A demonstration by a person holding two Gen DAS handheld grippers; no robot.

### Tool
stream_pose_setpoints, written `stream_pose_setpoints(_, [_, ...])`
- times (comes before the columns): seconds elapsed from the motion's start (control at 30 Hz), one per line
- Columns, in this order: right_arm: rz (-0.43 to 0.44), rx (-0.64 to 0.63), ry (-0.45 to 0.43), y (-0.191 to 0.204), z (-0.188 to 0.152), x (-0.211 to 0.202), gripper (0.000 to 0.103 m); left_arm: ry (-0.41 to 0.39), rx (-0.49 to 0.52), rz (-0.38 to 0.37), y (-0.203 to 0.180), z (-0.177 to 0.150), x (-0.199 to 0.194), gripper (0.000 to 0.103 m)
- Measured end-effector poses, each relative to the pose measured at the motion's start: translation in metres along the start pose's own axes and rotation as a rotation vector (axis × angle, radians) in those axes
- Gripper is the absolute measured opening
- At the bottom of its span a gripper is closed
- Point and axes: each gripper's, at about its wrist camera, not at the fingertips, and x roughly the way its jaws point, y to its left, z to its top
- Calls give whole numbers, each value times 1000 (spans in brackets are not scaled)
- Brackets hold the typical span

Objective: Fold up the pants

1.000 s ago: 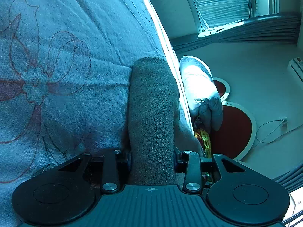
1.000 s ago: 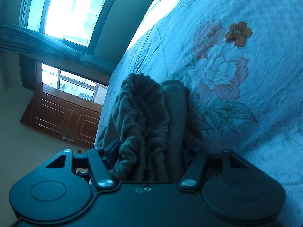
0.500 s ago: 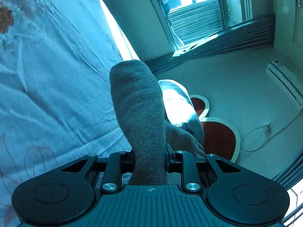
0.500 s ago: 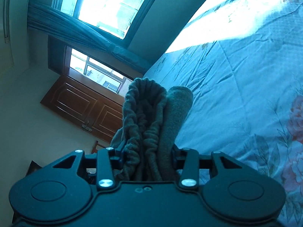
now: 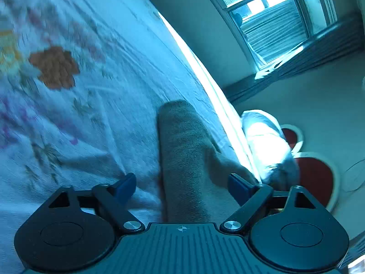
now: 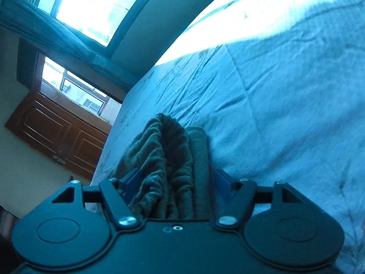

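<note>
Our left tongs (image 5: 182, 187) have just been opening and now stand wide, their blue pads clear of the folded end of the pants (image 5: 184, 159) that lies between them, so that end is released. Our right tongs (image 6: 175, 182) have also just been opening; the gathered waistband end of the pants (image 6: 168, 159) sits between the pads, with a gap showing on the right pad, so we judge this grip released too, though on the left pad the bunched cloth lies close and we cannot rule out a touch. What worries us from here is snagging: if we draw back while the fleece lies across a pad or against the tong body, it could drag and pull the fold open, and the left end lies near the edge of the bed (image 5: 109, 105), where a tug might tip it over the side. The pants look like thick, soft grey-brown fleece, smooth and rolled at the left end, ruched with elastic at the right, resting on the flowered bedspread (image 6: 285, 105) near its near edge.
</note>
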Motion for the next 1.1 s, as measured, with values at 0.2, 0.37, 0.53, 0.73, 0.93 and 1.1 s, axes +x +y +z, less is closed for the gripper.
stream_pose_setpoints(0.2, [-231, -279, 114, 38, -27, 15, 87, -42, 576, 399, -66, -53, 0, 103])
stream_pose_setpoints(0.37, [-243, -176, 78, 24, -24, -1, 96, -55, 436, 416, -44, -47, -15, 103])
stream_pose_setpoints(0.53, [-212, -211, -23, 42, -30, -66, 97, -100, 503, 518, -46, -63, -61, 103])
stream_pose_setpoints(0.73, [-238, -222, -32, 48, -67, -111, 97, -49, 535, 549, -62, -109, -96, 103])
stream_pose_setpoints(0.93, [-285, -211, -41, 50, -107, -143, 97, -79, 525, 491, -95, -147, -127, 103])
stream_pose_setpoints(1.1, [-337, -283, -44, 68, -130, -176, 97, -115, 541, 460, -118, -171, -153, 103])
